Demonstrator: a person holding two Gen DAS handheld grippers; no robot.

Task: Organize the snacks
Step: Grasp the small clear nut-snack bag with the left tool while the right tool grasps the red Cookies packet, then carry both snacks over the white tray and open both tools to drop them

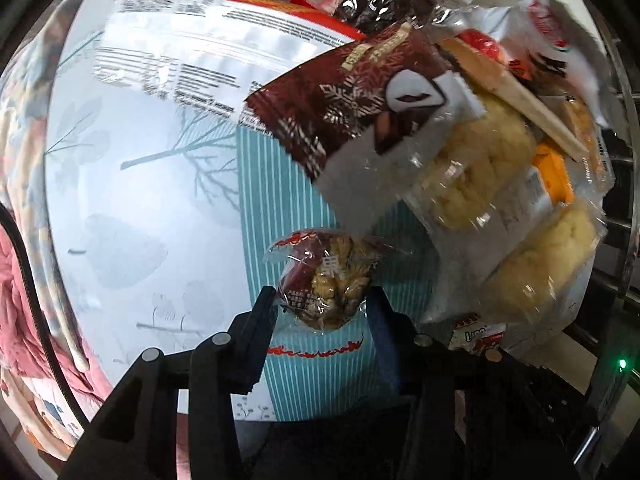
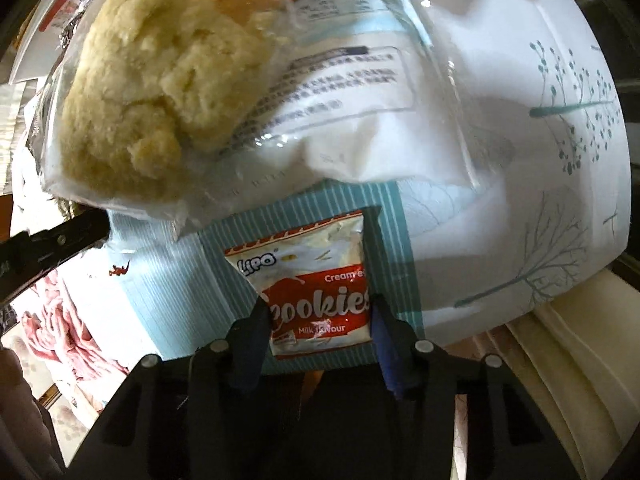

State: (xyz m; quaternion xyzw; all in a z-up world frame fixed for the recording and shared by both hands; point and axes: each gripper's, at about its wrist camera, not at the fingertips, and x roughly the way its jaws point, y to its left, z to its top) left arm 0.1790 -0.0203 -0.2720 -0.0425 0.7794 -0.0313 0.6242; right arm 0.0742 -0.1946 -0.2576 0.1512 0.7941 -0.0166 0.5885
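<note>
- Left gripper (image 1: 322,300): jaws closed in on a small clear-wrapped walnut-date snack (image 1: 328,280); both fingers press its sides, packet held just above the cloth.
- Right gripper (image 2: 318,312): jaws drawn in against a red-and-white Lipo cream cookies packet (image 2: 316,292), one finger on each edge; packet lies flat on the cloth.
- Under both packets: a teal striped panel (image 1: 288,200) of a white tablecloth (image 1: 132,184) printed with grey-blue trees and leaves.
- Just beyond the left gripper, to its right: a pile of snacks, with a dark brown snowflake-print wrapper (image 1: 344,104) on top of clear bags of pale crumbly pastry (image 1: 476,176); a second small Lipo packet (image 1: 478,334) sits at the pile's near edge.
- Farther back: a large white bag with printed label text (image 1: 192,40).
- Right wrist view: one pastry bag (image 2: 160,92) lies just beyond the cookies packet; the other gripper's black finger (image 2: 52,244) shows at the left edge.
- Off the table's left edge: pink floral bedding (image 1: 24,280).
</note>
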